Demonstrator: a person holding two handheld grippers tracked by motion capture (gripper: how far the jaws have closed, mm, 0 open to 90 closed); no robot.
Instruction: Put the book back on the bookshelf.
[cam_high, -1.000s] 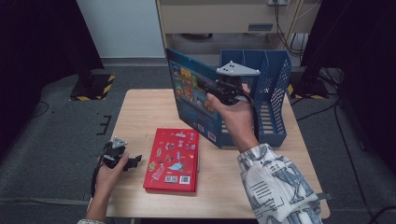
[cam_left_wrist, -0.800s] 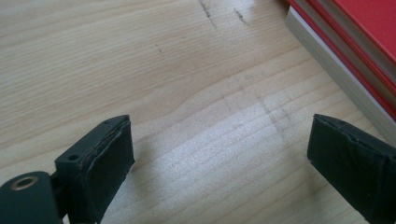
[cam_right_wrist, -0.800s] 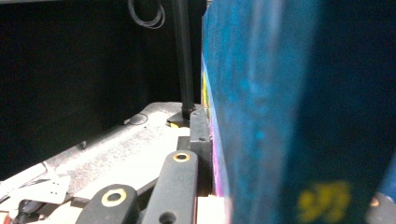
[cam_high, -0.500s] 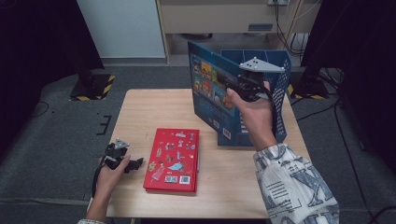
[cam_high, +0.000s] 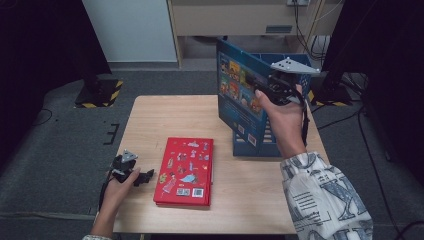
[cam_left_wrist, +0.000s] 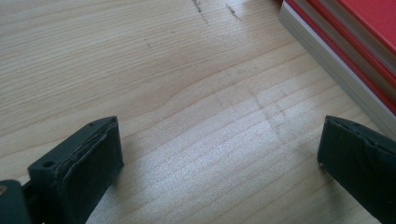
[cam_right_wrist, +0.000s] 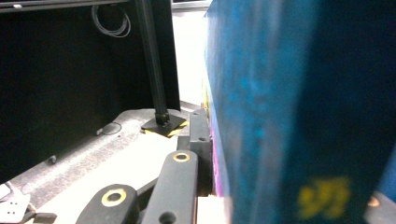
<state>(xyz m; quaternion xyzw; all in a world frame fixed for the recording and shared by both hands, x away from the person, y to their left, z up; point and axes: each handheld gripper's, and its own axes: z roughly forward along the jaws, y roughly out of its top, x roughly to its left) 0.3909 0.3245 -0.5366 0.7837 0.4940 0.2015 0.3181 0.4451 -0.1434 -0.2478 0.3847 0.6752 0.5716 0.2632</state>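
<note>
the right hand-held gripper (cam_high: 272, 89) is clamping the blue book (cam_high: 240, 107) upright over the blue file rack (cam_high: 300, 102) at the table's (cam_high: 165, 120) far right, seemingly needing lowering into a slot, while the left hand-held gripper (cam_high: 142, 176), jaws just opening and empty, is resting beside the red book (cam_high: 185, 172).

Left tool (cam_high: 145, 176) low, jaws just opening wide, nothing between; right tool (cam_high: 264, 85) raised, clamped tight, forearm extended forward

High view: table (cam_high: 165, 120) evenly lit from above, surroundings dark, picture soft. Left gripper view: sharp wood grain, pale sheen mid-frame, near jaws slightly soft. Right gripper view: blue book (cam_right_wrist: 299, 112) heavily blurred, probably too close; white glare patch beyond the table's far edge.
</note>
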